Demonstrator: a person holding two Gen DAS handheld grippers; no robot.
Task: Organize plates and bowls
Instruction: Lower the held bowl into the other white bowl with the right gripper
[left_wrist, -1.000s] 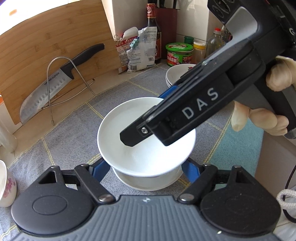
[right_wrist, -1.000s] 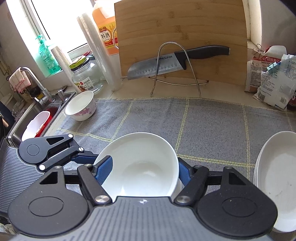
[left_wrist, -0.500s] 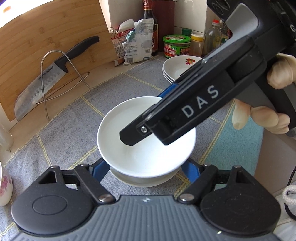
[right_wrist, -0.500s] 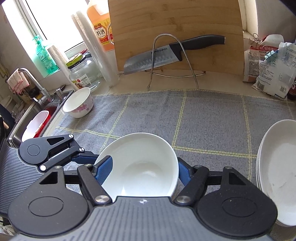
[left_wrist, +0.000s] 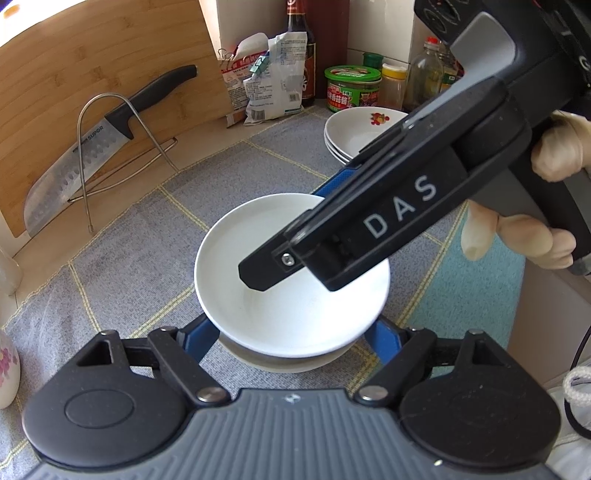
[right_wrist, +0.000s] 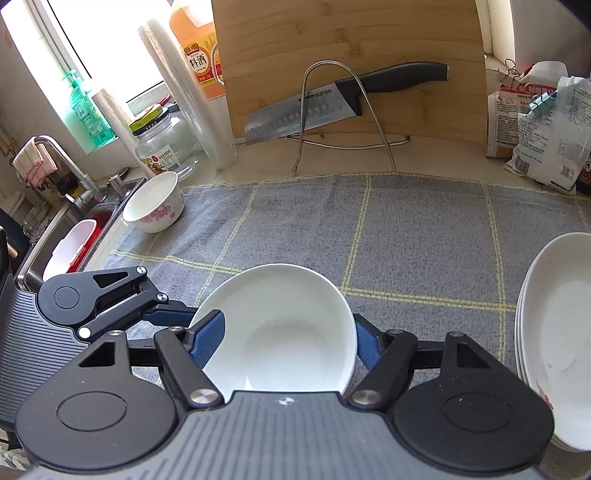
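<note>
Bowls are the matter here. Going left to right in the right wrist view: a flowered bowl stands at the cloth's left edge beside the sink; the left gripper reaches in from the left, its jaws opening around the lower white bowl, whether its pads touch I cannot tell; the right gripper is clamped by its blue pads on the upper white bowl, which sits nested in the lower one above the grey checked cloth; a stack of plates rests at the right. Behind, a knife lies on a wire rack against a cutting board.
</note>
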